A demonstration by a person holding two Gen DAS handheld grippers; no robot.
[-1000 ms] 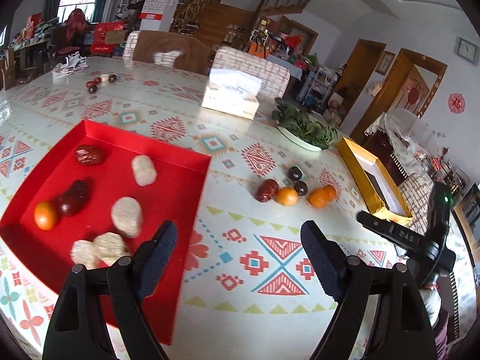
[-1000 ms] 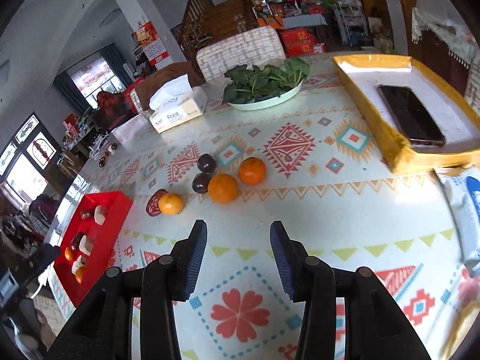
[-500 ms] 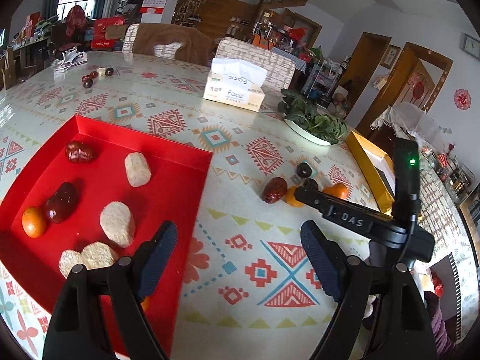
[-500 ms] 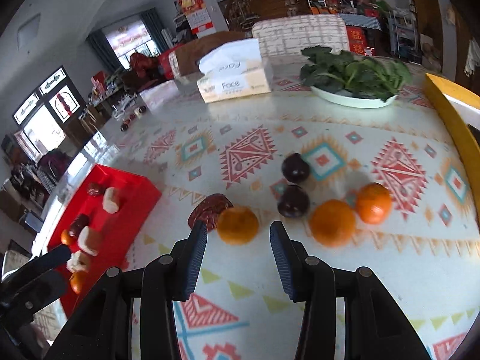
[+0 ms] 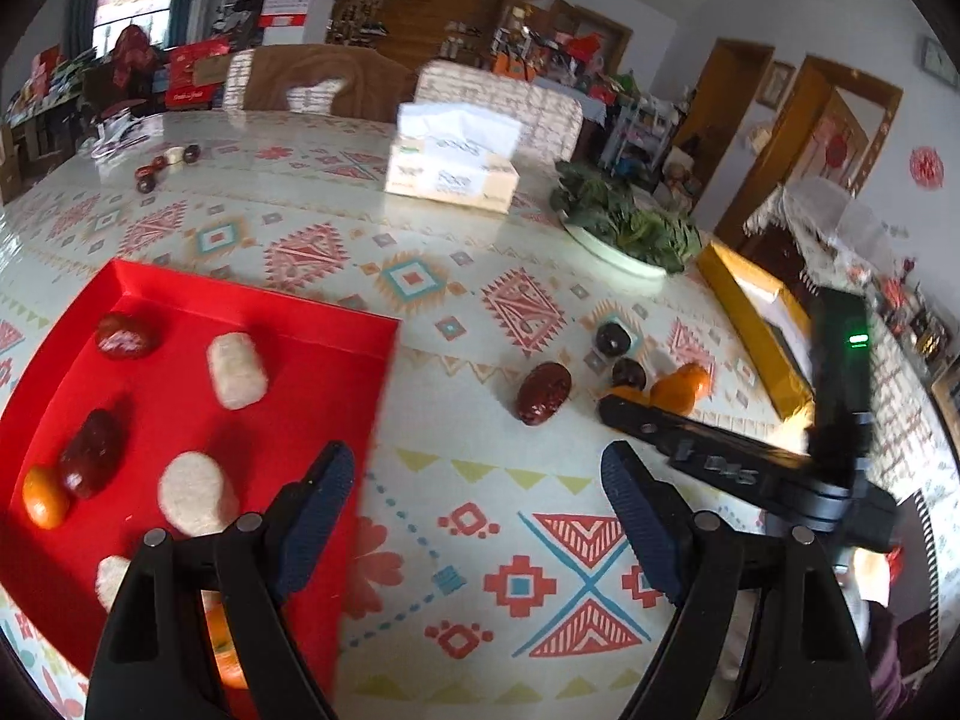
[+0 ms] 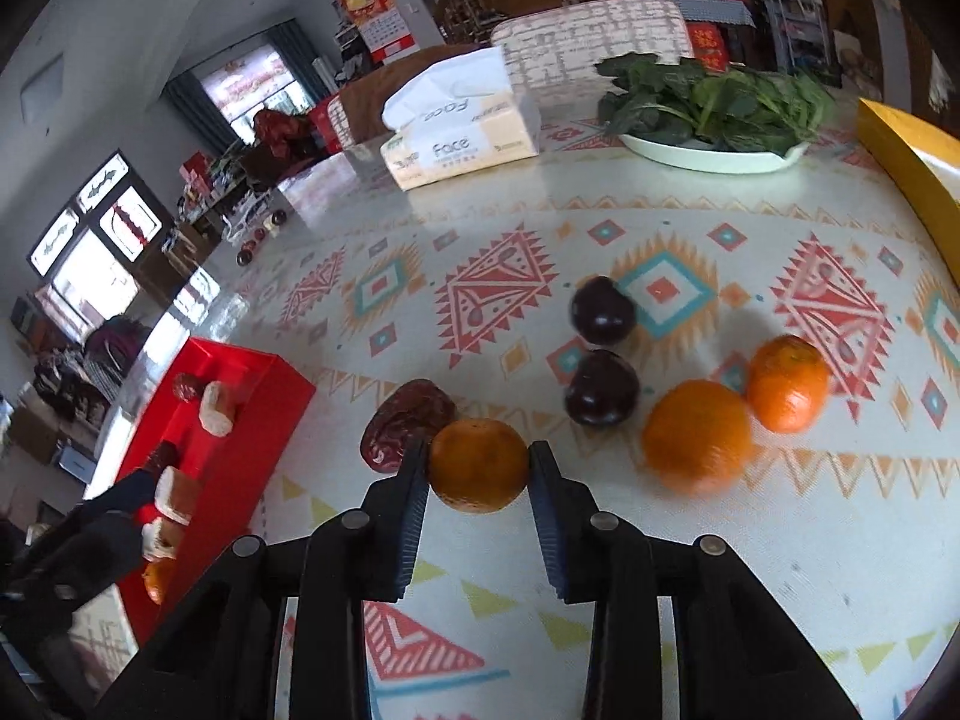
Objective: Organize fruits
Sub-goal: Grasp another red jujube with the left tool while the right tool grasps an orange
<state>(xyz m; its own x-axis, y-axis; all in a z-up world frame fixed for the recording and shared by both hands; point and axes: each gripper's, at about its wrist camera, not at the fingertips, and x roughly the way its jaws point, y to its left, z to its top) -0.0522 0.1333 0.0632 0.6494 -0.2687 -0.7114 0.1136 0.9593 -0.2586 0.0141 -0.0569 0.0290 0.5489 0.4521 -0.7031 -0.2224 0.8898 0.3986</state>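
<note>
Right tool [image 6: 479,463], its two pads set against opposite sides of a small orange [image 6: 478,464] that sits on the counter [image 6: 780,570]; whether the fruit is already squeezed or only bracketed cannot be told. A wrinkled red date [image 6: 407,423] lies touching the orange's left side, so the left pad [image 6: 414,480] slots between the two. Two dark plums [image 6: 601,389] and two further oranges [image 6: 696,435] wait just to the right. Well to the left stands the red tray [image 5: 336,324], the likely destination, already holding dates, an orange and pale cakes. Left tool [image 5: 474,516] hovers spread wide and empty by the tray's near edge, probably on standby.
</note>
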